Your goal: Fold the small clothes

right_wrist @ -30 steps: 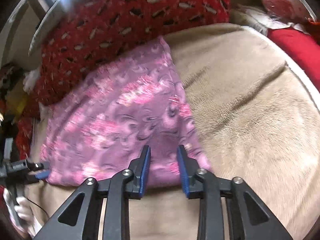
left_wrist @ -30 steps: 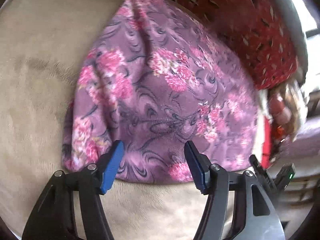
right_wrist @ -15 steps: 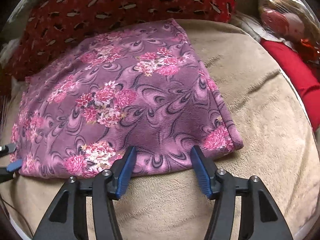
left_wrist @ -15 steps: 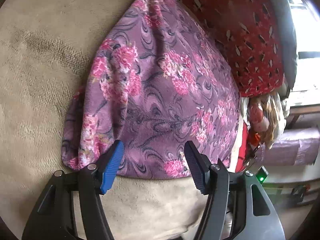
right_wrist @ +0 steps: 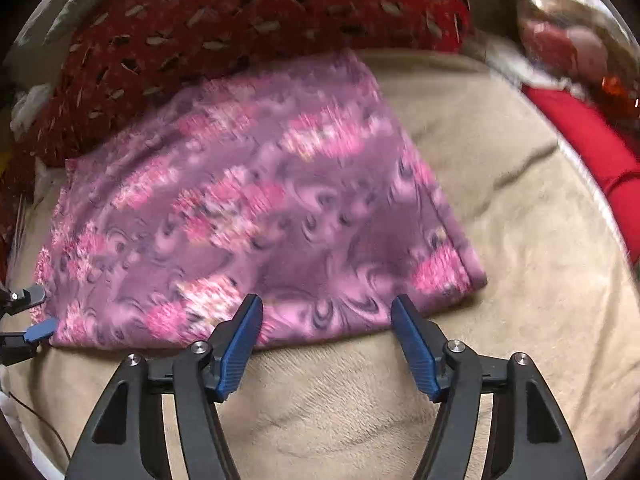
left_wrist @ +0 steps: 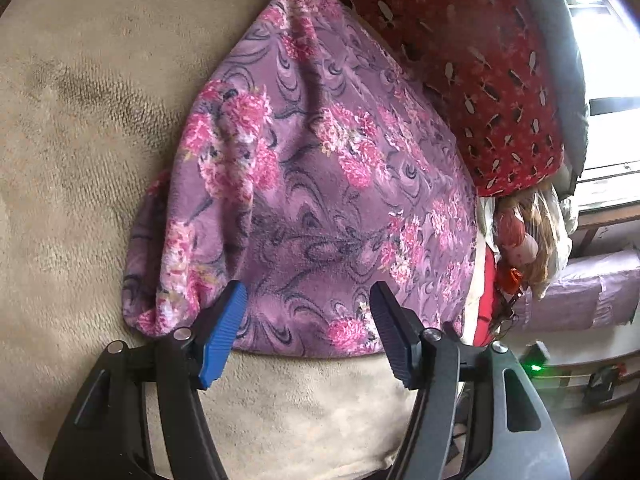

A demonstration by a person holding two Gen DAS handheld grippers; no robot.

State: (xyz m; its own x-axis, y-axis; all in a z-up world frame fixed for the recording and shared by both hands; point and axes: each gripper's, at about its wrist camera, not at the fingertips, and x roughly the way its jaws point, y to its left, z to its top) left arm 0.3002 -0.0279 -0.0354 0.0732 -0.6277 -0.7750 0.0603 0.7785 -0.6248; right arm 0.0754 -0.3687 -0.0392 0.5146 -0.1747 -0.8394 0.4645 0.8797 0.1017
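Note:
A folded purple cloth with pink flowers lies flat on a beige plush blanket. It also shows in the right wrist view, blurred. My left gripper is open and empty, its tips over the cloth's near edge. My right gripper is open and empty, its tips just above the cloth's near edge. The left gripper's tips show at the far left of the right wrist view, at the cloth's left corner.
A red patterned pillow lies against the cloth's far edge; it also shows in the right wrist view. A red cloth and a plastic bag sit at the right. Clutter and a window lie beyond the blanket's edge.
My right gripper opened from nearly shut and let go of the cloth, then drew back a little. My left gripper stayed open and shifted slightly over the near edge.

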